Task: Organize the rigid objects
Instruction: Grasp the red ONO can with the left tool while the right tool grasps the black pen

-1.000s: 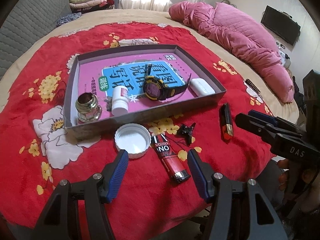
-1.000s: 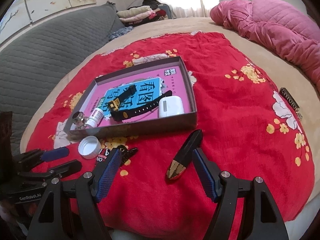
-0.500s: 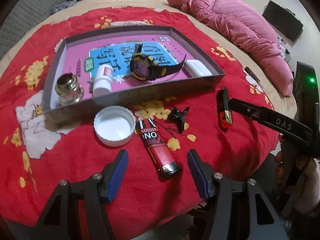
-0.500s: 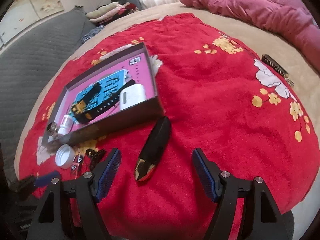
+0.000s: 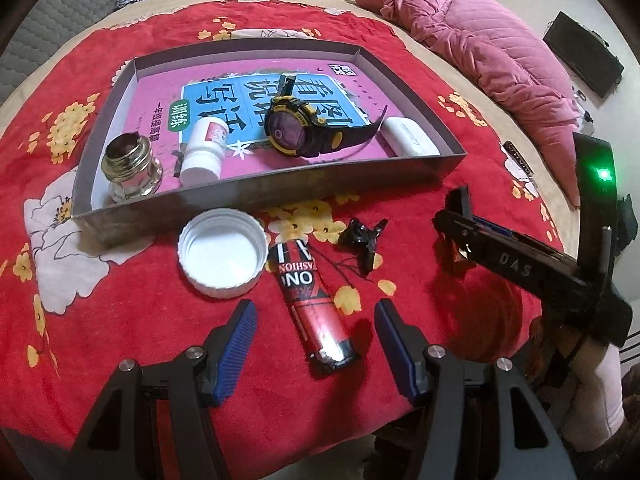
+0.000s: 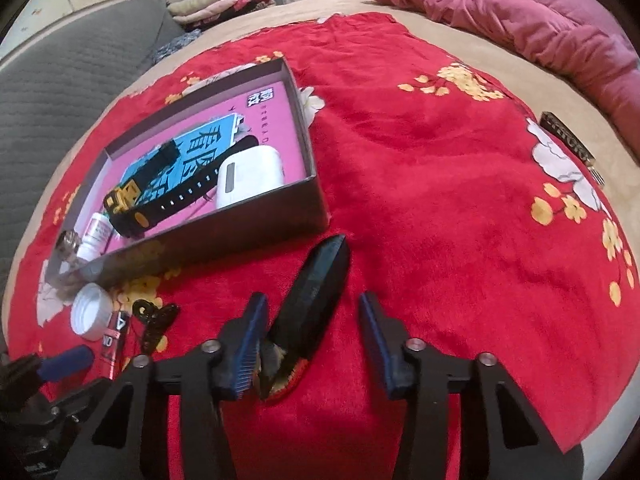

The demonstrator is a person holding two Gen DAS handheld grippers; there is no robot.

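left tongs (image 5: 314,322): black frame, blue ribbed pads, silver screw heads | right tongs (image 6: 310,328): black frame, blue ribbed pads, silver screws | right tongs seen from left view: white "DAS" lettering on black bar, black housing with lit green lamp | person: pale pink sleeve (image 5: 600,380) at lower right

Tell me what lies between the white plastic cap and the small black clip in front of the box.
The red cylindrical lighter: its top end sits between the white plastic cap and the small black clip, seen in the left wrist view.
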